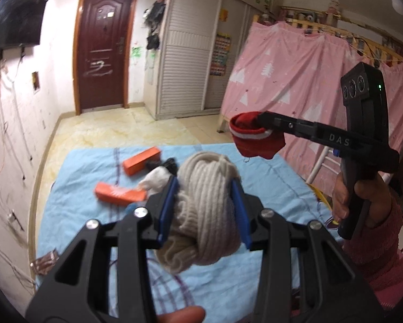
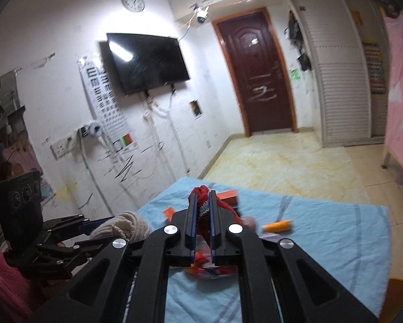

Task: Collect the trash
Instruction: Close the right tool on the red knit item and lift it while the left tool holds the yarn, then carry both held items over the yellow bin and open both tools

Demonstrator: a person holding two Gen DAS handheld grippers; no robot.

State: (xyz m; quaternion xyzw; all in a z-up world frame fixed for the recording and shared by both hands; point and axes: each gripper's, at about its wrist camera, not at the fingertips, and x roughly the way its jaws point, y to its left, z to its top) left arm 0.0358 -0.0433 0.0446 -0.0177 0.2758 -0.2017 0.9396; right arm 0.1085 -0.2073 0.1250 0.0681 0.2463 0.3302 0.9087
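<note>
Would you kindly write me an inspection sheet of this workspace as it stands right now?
Surface: blue sheet spread flat.
Job's things: beige knit bundle held by left gripper; red sock held aloft by right gripper.
Clutter: two orange boxes, white cloth, orange tube, foil wrapper.
Grippers: both closed on fabric, raised above the sheet.
Cables: loose wires run down the wall under the television.
Surroundings: brown door, pink curtain, tiled floor.
</note>
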